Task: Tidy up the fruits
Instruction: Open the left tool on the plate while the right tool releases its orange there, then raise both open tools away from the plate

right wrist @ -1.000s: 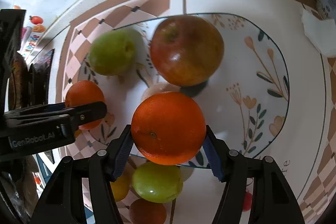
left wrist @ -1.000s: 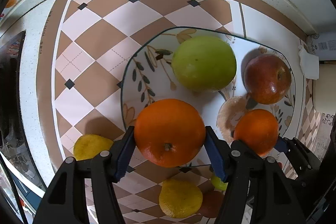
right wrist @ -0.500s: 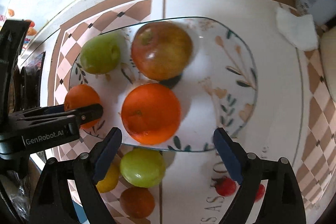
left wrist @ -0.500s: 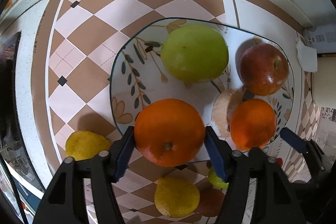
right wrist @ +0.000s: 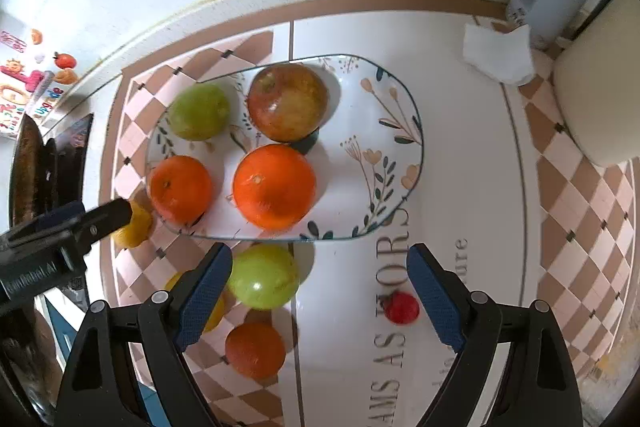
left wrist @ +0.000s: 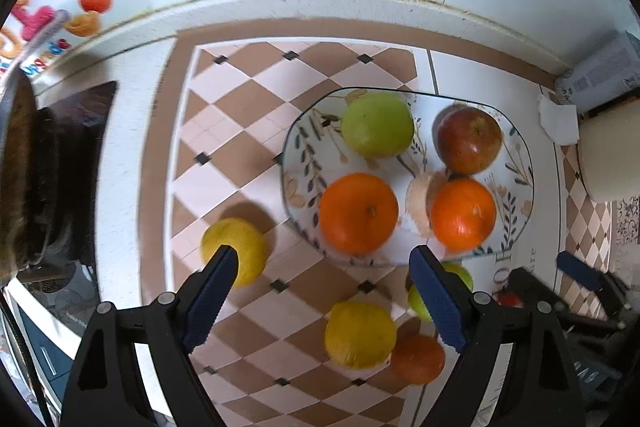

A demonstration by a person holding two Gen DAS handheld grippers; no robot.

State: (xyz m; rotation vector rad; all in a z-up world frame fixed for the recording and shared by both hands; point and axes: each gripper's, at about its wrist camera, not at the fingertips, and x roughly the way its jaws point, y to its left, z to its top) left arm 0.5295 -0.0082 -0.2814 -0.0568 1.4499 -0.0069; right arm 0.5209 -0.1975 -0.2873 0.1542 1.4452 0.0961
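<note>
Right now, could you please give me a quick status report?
Left gripper open, right gripper open. Four fruits on plate. Green fruit beside plate.

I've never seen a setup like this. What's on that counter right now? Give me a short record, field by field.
plate: flowered, holds four fruits
on plate: green apple, red apple, two oranges
off plate, near side: green fruit, small orange, two lemons, small red fruit
left hand-held gripper: open, holding nothing
right hand-held gripper: open, holding nothing
far right corner: crumpled white tissue
</note>
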